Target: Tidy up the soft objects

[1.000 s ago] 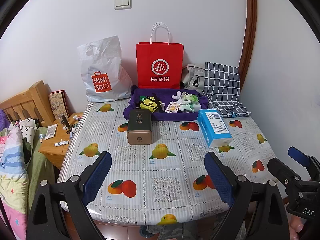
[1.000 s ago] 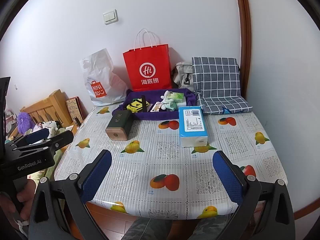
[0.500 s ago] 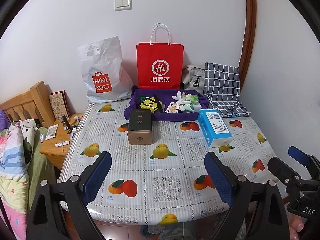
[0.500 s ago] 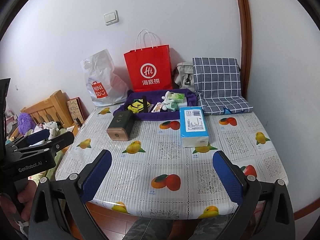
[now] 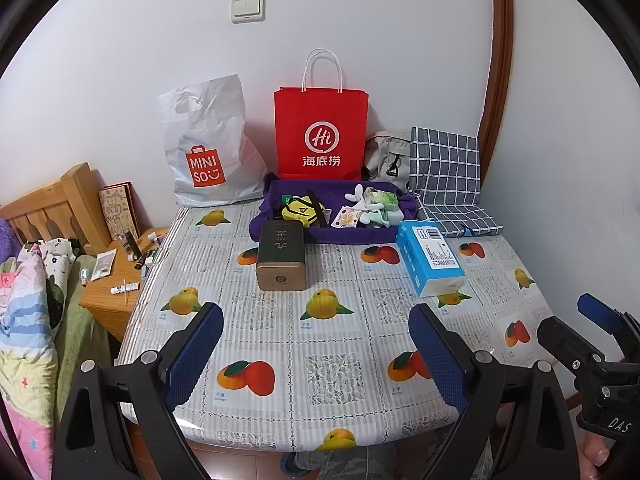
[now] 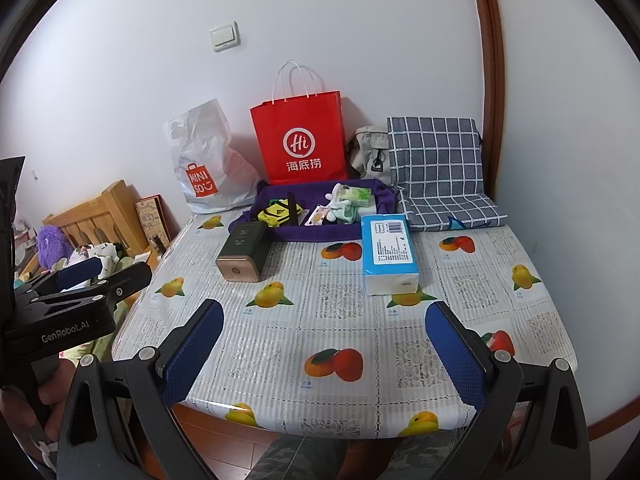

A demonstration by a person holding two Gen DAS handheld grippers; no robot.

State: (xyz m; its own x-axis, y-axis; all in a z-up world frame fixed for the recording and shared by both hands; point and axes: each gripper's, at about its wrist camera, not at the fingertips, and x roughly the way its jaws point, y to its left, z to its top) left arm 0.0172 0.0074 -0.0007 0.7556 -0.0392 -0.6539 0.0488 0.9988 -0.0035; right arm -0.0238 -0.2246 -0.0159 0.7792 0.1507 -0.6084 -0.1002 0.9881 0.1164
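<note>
**Both jaws wide at the near edge, soft things far across the tabletop**

I hold my left gripper (image 5: 316,344) and my right gripper (image 6: 326,344) low over the near edge of the fruit-print tabletop (image 6: 352,320), each with its jaws spread wide and nothing between them. The soft things lie straight ahead and well apart from both: a purple tray (image 5: 344,234) at the far edge carries a yellow pouch (image 5: 298,211), a small white-and-green plush toy (image 5: 370,210) and a green tissue pack (image 5: 382,197). In front of the tray, a blue tissue pack (image 6: 388,252) rests on the tabletop with its long axis running away from me, its short white end facing my jaws. It sits slightly right of centre in my right wrist view and well to the right in my left wrist view, so I judge my right gripper the nearer one. A dark tin box (image 5: 280,254) lies left of centre, also lengthwise, closer to my left gripper. Behind the tray stand a red paper bag (image 5: 320,136) and a white Miniso bag (image 5: 208,148), with a checked cushion (image 6: 436,168) at the right. Whether the tray's load is already sorted or waiting, I cannot tell from here; the same goes for the blue tissue pack. Any reach to it calls for a long forward move with the jaws straddling its narrow width.
</note>
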